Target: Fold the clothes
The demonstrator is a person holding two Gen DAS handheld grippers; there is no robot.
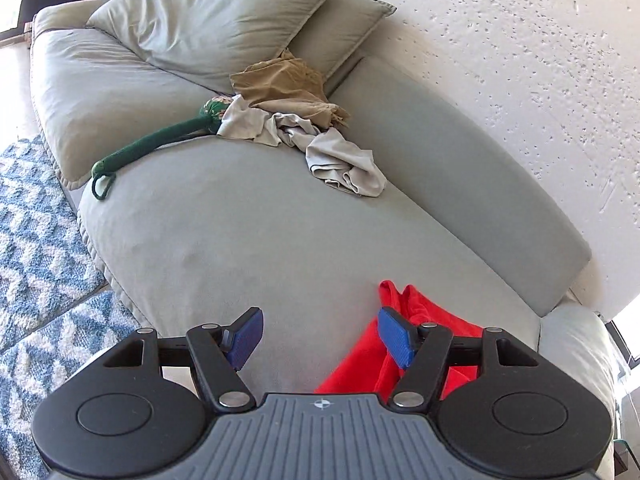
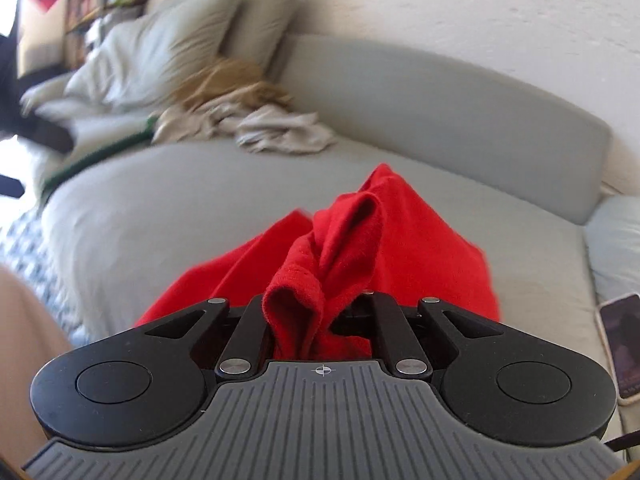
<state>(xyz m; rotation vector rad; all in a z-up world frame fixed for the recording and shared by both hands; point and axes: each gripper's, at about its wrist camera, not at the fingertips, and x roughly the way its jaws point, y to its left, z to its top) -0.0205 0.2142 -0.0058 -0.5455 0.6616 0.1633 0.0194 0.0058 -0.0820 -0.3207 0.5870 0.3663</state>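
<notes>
**Red cloth in the right gripper, left one wide and empty**

Over the grey sofa (image 1: 248,216) we go. The left gripper (image 1: 322,338) hangs above the seat with its 2 blue pads (image 1: 244,340) spread far apart, nothing between them, bare cushion below. Just to its right lies the red cloth (image 1: 424,308), bunched at the near end of the seat, its edge passing behind the right-hand pad.

In the right wrist view the right gripper (image 2: 310,320) has that red cloth (image 2: 360,236) bunched up between its fingers. The fingers are drawn in close around a thick fold, and the fabric hides the pads themselves. The rest of the garment spills forward and to both sides onto the seat.

Further along, against the backrest, sits a heap: a tan garment (image 1: 288,84) on top, a pale grey one (image 1: 336,152) trailing toward the seat's middle. A green strap (image 1: 156,140) runs leftward from the heap to the seat edge. 2 pillows (image 1: 208,20) lean at the far end. A phone (image 2: 620,340) lies at the right edge of the right view, and a blue-white rug (image 1: 36,232) covers the floor at left. The right view is blurred toward its far side.
</notes>
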